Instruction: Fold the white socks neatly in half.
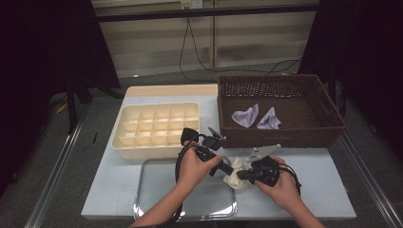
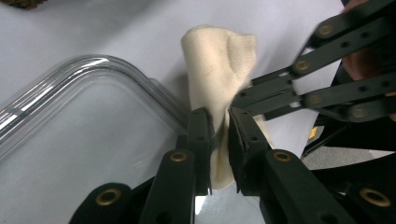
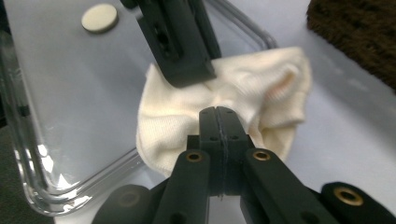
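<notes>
A cream sock (image 1: pixel 236 177) hangs bunched between my two grippers, over the right end of a clear tray (image 1: pixel 142 190). My left gripper (image 1: pixel 228 169) comes in from the left and is shut on the sock. In the left gripper view its pads (image 2: pixel 205 135) squeeze a fold of the sock (image 2: pixel 215 56). My right gripper (image 1: pixel 242 175) reaches in from the right. In the right gripper view its jaws (image 3: pixel 218 116) stand tight together on the edge of the sock (image 3: pixel 275 84). One jaw of the left gripper comes down onto the fabric from above.
A cream divided organiser box (image 1: pixel 157 105) sits at the back left. A brown wicker basket (image 1: pixel 280 135) at the back right holds two lavender socks (image 1: pixel 246 116) (image 1: pixel 269 119). The tray's rim (image 2: pixel 93 70) runs just under the held sock. A small round disc (image 3: pixel 99 17) shows through the tray.
</notes>
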The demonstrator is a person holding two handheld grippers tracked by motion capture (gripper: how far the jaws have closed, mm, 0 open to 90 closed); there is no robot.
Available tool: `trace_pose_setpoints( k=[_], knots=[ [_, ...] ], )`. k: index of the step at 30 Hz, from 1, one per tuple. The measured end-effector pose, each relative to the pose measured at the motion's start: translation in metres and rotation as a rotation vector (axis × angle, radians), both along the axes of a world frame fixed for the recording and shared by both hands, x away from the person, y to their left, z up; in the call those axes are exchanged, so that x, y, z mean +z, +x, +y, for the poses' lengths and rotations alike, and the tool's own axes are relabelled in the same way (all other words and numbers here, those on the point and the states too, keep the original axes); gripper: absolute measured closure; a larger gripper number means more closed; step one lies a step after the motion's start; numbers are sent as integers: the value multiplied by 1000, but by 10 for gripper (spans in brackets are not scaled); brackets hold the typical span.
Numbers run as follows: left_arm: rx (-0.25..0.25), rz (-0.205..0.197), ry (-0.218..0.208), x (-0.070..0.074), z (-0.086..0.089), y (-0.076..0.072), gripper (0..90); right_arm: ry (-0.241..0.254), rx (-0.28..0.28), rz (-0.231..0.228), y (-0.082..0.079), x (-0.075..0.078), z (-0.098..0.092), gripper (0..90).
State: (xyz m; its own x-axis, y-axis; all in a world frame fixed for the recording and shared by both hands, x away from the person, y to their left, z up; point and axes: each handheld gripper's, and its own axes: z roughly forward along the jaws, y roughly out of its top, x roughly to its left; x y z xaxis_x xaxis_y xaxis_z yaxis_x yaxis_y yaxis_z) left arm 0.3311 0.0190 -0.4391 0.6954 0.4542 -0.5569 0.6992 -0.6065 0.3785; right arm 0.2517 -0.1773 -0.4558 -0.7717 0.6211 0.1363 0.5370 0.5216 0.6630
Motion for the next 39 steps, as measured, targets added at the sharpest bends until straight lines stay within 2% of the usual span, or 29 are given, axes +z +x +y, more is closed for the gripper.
trace_pose_setpoints(
  k=[6,7,8,9,10,11,12,14,22,23,25,26,27,28,29,31,33,34,36,37,39],
  knots=[
    [-14,-2,5,4,-1,0,805,-4,-8,3,3,-5,5,900],
    [-4,-1,-19,5,-1,0,825,-14,-5,4,4,-6,6,900],
    [-5,34,-50,5,-1,0,849,-11,-8,9,4,-8,7,900],
    [-26,36,-42,5,-2,1,853,0,-5,8,4,-9,7,900],
    [5,30,-32,5,-5,-1,849,2,-5,10,5,-9,8,900],
    [-22,1,13,4,-5,-1,848,3,-1,5,5,-9,9,900],
    [-22,-6,21,3,-6,-1,840,-6,0,4,5,-9,9,900],
    [-18,10,-16,1,-5,0,794,-2,2,4,4,-9,8,900],
    [32,-31,4,-4,11,2,657,-5,0,5,3,-10,6,900],
    [18,-29,4,-6,13,3,622,3,4,3,3,-10,6,900],
    [16,-32,3,-9,13,3,608,8,0,5,3,-11,6,900],
    [-7,-41,13,-10,13,3,581,7,-2,8,3,-10,6,900],
    [-4,-39,11,-12,13,3,562,6,-3,9,3,-10,6,900],
    [-5,-59,14,-12,13,3,532,6,-1,9,3,-10,6,900],
    [5,-60,14,-13,13,3,497,2,-1,5,3,-10,6,900],
    [13,-56,3,-15,12,3,489,0,-1,5,3,-10,6,900],
    [16,-68,12,-18,11,3,471,4,-5,7,3,-11,6,900],
    [2,-77,22,-18,11,3,464,14,-2,7,3,-11,6,900],
    [15,-71,1,-20,9,1,455,5,-7,8,2,-11,6,900],
    [0,-77,12,-20,9,2,452,5,-2,4,3,-11,6,900],
    [11,-80,15,-20,7,1,425,17,2,2,3,-12,5,900]
  ],
)
